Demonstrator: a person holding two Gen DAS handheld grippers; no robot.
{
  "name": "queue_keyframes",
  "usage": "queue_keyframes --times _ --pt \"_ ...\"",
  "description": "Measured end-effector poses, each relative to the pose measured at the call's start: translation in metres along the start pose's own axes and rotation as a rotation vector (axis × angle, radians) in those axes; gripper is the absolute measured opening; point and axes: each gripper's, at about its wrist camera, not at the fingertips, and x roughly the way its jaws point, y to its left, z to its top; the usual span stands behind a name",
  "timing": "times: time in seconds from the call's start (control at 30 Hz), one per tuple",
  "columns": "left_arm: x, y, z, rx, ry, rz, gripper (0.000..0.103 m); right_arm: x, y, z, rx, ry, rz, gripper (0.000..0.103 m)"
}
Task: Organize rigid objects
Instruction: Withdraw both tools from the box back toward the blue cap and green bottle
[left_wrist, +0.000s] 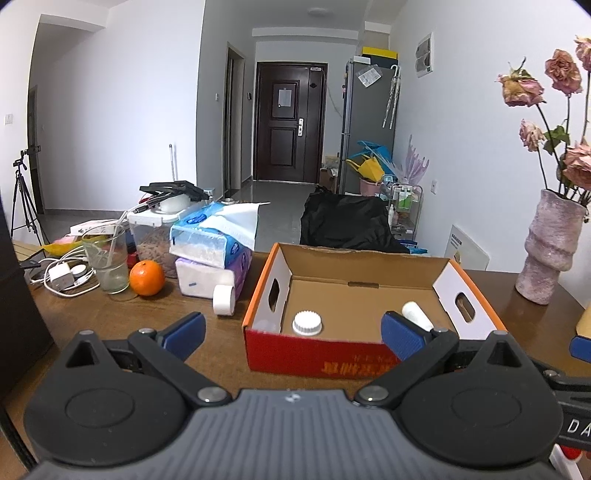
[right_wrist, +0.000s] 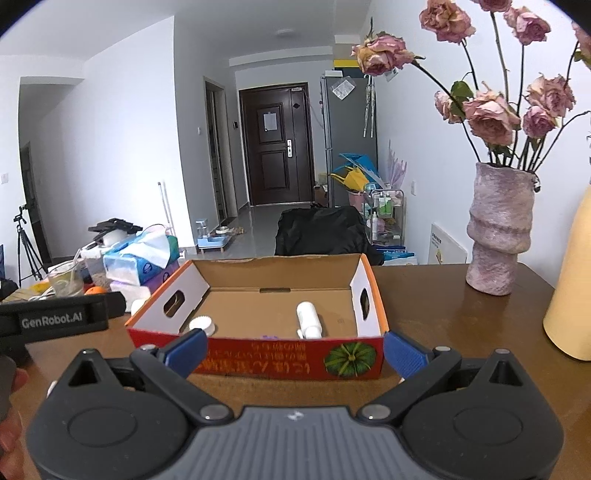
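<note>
Left gripper (left_wrist: 293, 334) hovering spread wide, empty, facing red-and-orange cardboard box (left_wrist: 314, 354). Small white plastic roll (left_wrist: 224, 300) lying on wooden table, forward-left, nearer left gripper. Right gripper (right_wrist: 293, 347) likewise spread, empty.

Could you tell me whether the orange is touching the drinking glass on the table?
Apart. In the left wrist view a thin strip of brown table shows between the orange and the base of the drinking glass.

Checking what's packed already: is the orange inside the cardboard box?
No. The orange sits on the table, left of the cardboard box, beside a glass.
</note>
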Motion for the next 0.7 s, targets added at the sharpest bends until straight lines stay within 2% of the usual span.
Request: queue_keyframes --times 0.7 --pt "-0.094 0.010 -0.051 0.022 0.030 -0.010 0.103 -0.089 0.003 -0.060 -0.044 0.054 0.006 0.102"
